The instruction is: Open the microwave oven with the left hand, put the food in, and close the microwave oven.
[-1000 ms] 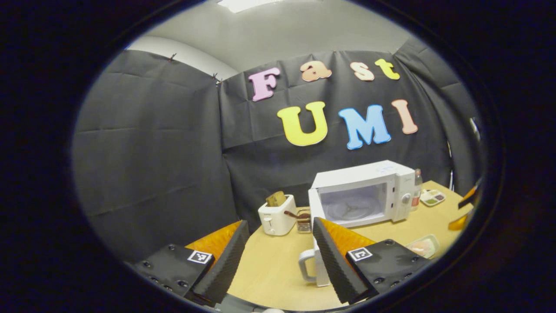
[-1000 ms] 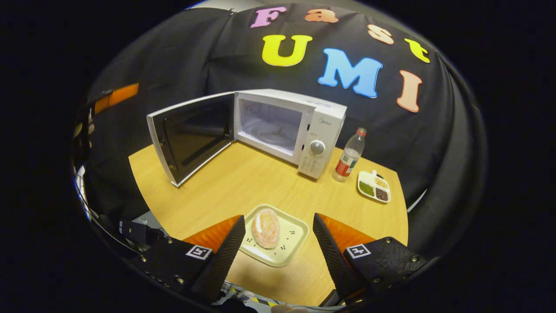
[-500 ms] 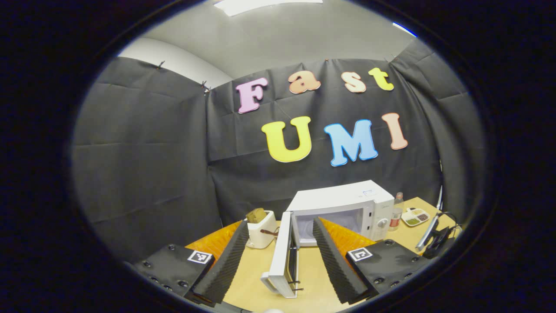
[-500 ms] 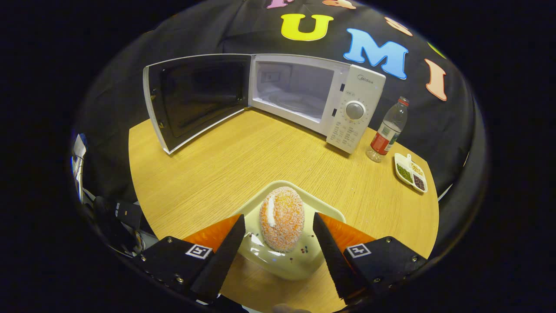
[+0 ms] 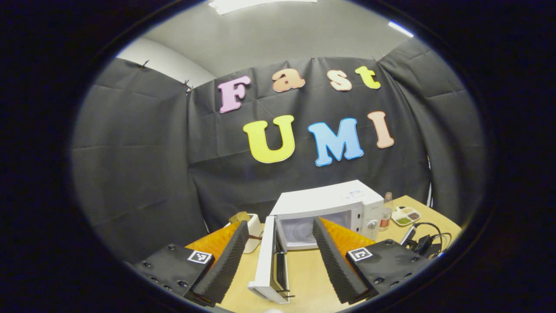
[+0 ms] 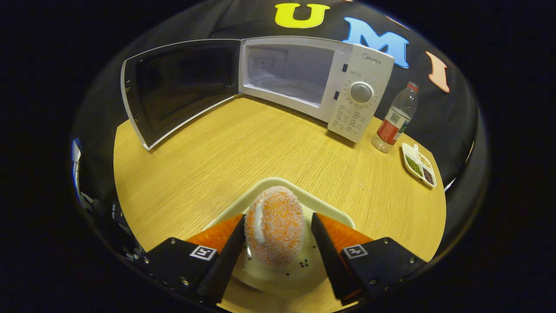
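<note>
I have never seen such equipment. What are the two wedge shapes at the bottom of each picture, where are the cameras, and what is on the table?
The wedges are the fingers of two handheld grippers; a camera rides on each. In the left gripper view, the left gripper is open, facing the microwave with its door swung open. In the right gripper view, the right gripper is open around a sugared bun on a tray, not yet gripping. The wooden table also carries a bottle, a divided dish and a toaster.
</note>
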A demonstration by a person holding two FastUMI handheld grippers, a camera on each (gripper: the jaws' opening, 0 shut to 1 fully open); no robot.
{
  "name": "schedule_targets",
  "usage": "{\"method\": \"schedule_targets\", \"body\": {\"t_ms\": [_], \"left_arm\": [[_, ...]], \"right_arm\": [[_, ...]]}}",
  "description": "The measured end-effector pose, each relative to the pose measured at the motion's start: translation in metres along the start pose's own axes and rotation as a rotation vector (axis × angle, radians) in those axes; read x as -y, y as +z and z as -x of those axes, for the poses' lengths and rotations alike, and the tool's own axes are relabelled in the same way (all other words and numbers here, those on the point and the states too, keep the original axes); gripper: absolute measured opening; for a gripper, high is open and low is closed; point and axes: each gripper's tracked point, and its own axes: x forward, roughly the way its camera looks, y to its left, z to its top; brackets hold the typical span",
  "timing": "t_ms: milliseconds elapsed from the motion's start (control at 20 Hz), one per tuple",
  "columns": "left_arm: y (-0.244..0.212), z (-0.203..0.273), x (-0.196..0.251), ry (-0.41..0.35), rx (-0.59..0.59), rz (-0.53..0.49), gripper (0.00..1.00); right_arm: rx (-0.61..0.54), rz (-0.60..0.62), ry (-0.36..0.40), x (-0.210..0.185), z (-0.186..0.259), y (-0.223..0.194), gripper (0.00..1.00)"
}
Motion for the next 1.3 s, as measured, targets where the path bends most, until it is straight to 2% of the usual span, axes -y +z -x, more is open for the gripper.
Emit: {"method": "schedule_targets", "body": {"t_ms": [50,100,150,200,250,300,350,400,450,500,600,650,750,800,900,950,1050,1100,1300], "left_arm": [[-0.001,-0.002,-0.002,-0.004,-0.001,0.004,1.00],[-0.002,-0.004,-0.003,-0.006,-0.003,0.008,0.98],[-0.002,-0.006,-0.005,-0.009,-0.004,0.007,1.00],[-0.004,-0.006,-0.007,-0.009,-0.006,0.002,1.00],[-0.005,-0.008,-0.009,-0.010,-0.007,-0.002,1.00],[-0.006,-0.008,-0.011,-0.013,-0.010,-0.003,1.00],[-0.006,-0.009,-0.013,-0.014,-0.008,-0.001,1.00],[-0.007,-0.009,-0.016,-0.015,-0.009,0.000,0.94],[-0.007,-0.010,-0.019,-0.015,-0.011,0.001,1.00],[-0.010,-0.012,-0.021,-0.017,-0.015,0.003,0.98],[-0.017,-0.012,-0.027,-0.021,-0.023,0.005,1.00],[-0.019,-0.013,-0.030,-0.022,-0.028,0.001,0.97],[-0.022,-0.016,-0.038,-0.030,-0.026,-0.017,0.99],[-0.025,-0.019,-0.042,-0.033,-0.028,-0.028,0.98],[-0.027,-0.024,-0.048,-0.043,-0.028,-0.042,1.00],[-0.028,-0.025,-0.051,-0.049,-0.027,-0.047,0.94],[-0.030,-0.031,-0.058,-0.054,-0.023,-0.063,0.97],[-0.031,-0.034,-0.060,-0.062,-0.019,-0.070,1.00],[-0.038,-0.045,-0.066,-0.077,-0.010,-0.107,0.94]], "right_arm": [[-0.003,-0.007,0.008,-0.004,0.005,0.000,0.78],[-0.017,-0.004,0.014,-0.005,0.007,-0.001,0.78],[-0.034,-0.003,0.022,-0.005,0.004,-0.001,0.78],[-0.056,0.003,0.029,-0.004,0.007,0.000,0.70],[-0.061,-0.011,0.026,-0.002,0.009,0.003,0.70],[-0.062,-0.033,0.050,-0.004,0.013,0.008,0.61],[-0.050,-0.055,0.057,-0.004,0.017,0.017,0.61],[-0.041,-0.067,0.072,-0.005,0.022,0.026,0.61],[-0.027,-0.084,0.081,-0.008,0.026,0.037,0.60],[-0.002,-0.107,0.091,-0.011,0.028,0.053,0.61],[0.048,-0.170,0.138,-0.025,0.032,0.089,0.61],[0.082,-0.237,0.175,-0.036,0.032,0.111,0.61],[0.151,-0.403,0.241,-0.054,0.030,0.161,0.61],[0.189,-0.470,0.251,-0.058,0.025,0.187,0.60],[0.264,-0.536,0.226,-0.056,0.007,0.231,0.60],[0.288,-0.565,0.213,-0.057,-0.003,0.247,0.60],[0.339,-0.654,0.191,-0.055,-0.024,0.281,0.60],[0.365,-0.701,0.173,-0.051,-0.033,0.295,0.60],[0.443,-0.847,0.071,-0.032,-0.083,0.330,0.60]]}}
